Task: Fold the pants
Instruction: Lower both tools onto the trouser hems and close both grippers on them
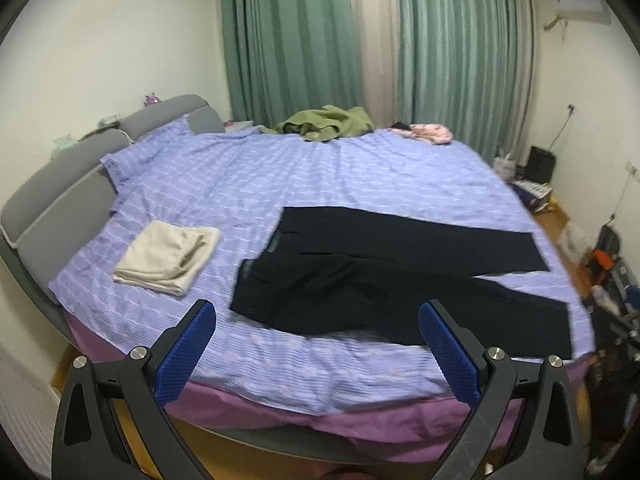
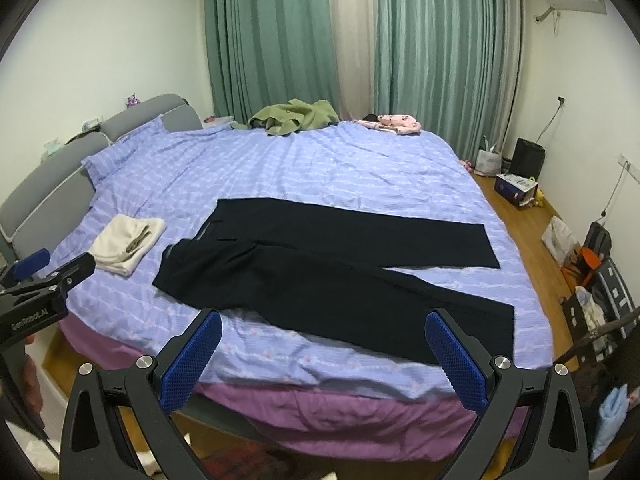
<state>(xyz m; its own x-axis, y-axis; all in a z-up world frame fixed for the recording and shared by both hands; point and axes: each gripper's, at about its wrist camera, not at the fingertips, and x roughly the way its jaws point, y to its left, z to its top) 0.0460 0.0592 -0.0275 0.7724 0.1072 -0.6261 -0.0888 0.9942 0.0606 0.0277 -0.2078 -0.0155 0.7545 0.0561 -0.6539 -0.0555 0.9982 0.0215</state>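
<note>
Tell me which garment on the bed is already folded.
The cream garment near the headboard: a neat square. The black pants lie spread flat; the green one is crumpled.

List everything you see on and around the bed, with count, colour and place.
pants: one, black, spread flat on the bed's near side
folded cloth: one, cream, left of the pants
jacket: one, olive, crumpled at the far edge
pink garment: one, far edge, right of the jacket
bedsheet: one, lilac
headboard: grey, left
curtains: green, back wall
left gripper: open, short of the bed
right gripper: open, short of the bed
</note>
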